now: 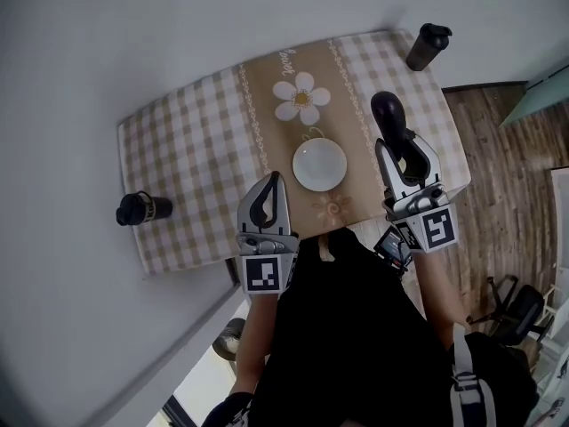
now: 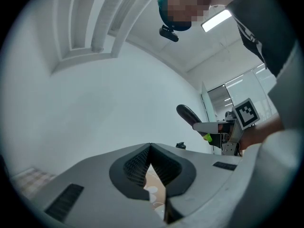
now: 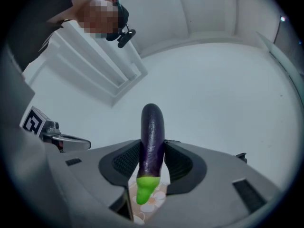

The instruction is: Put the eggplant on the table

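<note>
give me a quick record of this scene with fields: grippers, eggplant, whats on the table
left gripper: jaws shut, empty
right gripper: shut on eggplant
eggplant: purple, green stem end, held in the air, not yet set down
table: checked cloth with flower print
white bowl: middle of table
far bottle: dark, far right corner
left bottle: dark, left edge

Head view: eggplant (image 1: 388,112) stem end hidden inside right claw (image 1: 400,147); counter (image 1: 196,149) near edge partly covered by person (image 1: 356,327). Left gripper view: dark item (image 2: 181,146) in distance, too small to ID.
</note>
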Motion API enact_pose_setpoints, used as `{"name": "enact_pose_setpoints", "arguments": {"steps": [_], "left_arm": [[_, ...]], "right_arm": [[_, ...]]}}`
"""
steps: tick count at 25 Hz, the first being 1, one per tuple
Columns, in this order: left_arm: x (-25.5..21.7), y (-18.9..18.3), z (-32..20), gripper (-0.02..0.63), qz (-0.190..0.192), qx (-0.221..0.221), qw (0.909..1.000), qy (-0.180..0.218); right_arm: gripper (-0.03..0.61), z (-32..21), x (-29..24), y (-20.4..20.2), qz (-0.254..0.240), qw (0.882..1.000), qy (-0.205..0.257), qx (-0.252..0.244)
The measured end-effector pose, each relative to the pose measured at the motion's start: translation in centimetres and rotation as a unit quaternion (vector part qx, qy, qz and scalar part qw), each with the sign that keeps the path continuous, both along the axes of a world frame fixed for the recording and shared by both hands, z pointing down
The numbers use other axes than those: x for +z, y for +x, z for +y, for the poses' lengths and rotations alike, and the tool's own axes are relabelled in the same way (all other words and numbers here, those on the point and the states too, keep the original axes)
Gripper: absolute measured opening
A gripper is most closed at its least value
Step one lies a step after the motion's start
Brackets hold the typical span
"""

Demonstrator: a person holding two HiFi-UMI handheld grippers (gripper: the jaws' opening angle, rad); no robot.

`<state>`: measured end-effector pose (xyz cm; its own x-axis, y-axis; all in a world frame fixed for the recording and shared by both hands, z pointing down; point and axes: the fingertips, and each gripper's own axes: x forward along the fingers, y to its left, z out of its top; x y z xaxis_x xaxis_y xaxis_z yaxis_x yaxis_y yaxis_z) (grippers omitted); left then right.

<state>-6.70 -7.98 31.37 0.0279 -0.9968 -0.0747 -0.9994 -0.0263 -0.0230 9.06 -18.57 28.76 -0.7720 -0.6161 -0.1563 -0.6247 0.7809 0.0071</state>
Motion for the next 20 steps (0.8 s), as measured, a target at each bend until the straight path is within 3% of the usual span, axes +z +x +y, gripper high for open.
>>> {"name": "enact_pose_setpoints", "arguments": {"steps": [4, 9, 20], "left_arm": [[0.1, -1.1, -0.6, 0.000, -0.010, 0.042, 0.9990, 0.010], [1.1, -2.9, -1.1, 0.000, -0.011, 0.059, 0.9980, 0.021], [2.4, -3.4, -0.7, 0.000, -0.014, 0.101, 0.9945, 0.023]], "right_arm": [[0.164, 1.1, -0.7, -1.1, 0.009, 0.999, 0.015, 0.028], [0.164, 1.6, -0.1, -2.8, 0.019, 0.999, 0.025, 0.041], [0.164, 2.3, 2.2, -3.1, 0.045, 0.996, 0.016, 0.074]]}}
